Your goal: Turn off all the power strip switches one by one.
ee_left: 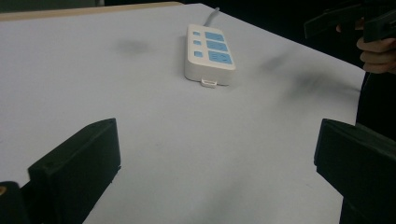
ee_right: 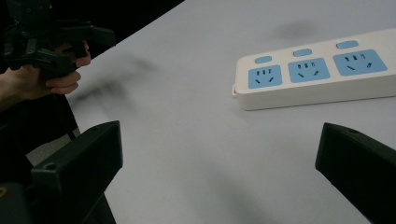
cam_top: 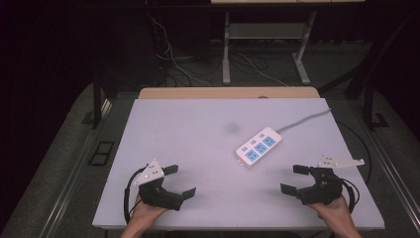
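Where it lies, power strip (cam_top: 258, 147) diagonal, cord end far-right.

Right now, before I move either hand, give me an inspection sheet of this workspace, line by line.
Surface: white table, flat, with a few faint dark smudges; wooden edge along the far side.
Job's things: white power strip with three blue sockets, lying flat at an angle on the right half, untouched.
Clutter: nothing seen.
Grippers: left tool open, near the front left edge, nothing between its jaws; right tool open, near the front right edge, nothing between its jaws.
Cables: the strip's grey cord runs off the far right edge; loose wires lie on the floor behind.
Surroundings: dark room, the metal legs of another table behind.
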Action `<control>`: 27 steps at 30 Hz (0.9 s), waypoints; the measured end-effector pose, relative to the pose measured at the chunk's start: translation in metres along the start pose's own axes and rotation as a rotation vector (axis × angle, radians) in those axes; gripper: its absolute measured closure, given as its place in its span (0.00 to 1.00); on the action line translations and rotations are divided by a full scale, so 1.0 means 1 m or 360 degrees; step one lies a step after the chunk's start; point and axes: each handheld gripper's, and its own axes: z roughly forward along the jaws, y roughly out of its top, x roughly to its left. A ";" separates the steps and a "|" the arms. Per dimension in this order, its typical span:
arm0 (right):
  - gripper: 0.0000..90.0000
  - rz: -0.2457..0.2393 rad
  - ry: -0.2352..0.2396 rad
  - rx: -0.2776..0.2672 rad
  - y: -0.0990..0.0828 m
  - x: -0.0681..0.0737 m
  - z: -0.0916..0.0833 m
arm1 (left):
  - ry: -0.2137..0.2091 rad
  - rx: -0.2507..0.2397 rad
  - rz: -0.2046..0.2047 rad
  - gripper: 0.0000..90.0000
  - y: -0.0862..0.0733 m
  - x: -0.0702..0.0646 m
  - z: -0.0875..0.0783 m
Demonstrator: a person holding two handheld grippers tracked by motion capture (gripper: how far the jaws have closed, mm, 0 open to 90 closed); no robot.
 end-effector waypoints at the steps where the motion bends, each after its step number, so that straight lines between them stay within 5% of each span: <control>1: 0.01 0.0000 0.0001 0.0003 0.000 0.000 0.000 | -0.0005 0.0010 0.0003 0.00 0.000 0.000 0.000; 27: 0.01 -0.0009 -0.0079 0.0152 -0.002 -0.002 0.008 | -0.0024 0.0047 -0.0010 0.00 -0.004 0.001 0.004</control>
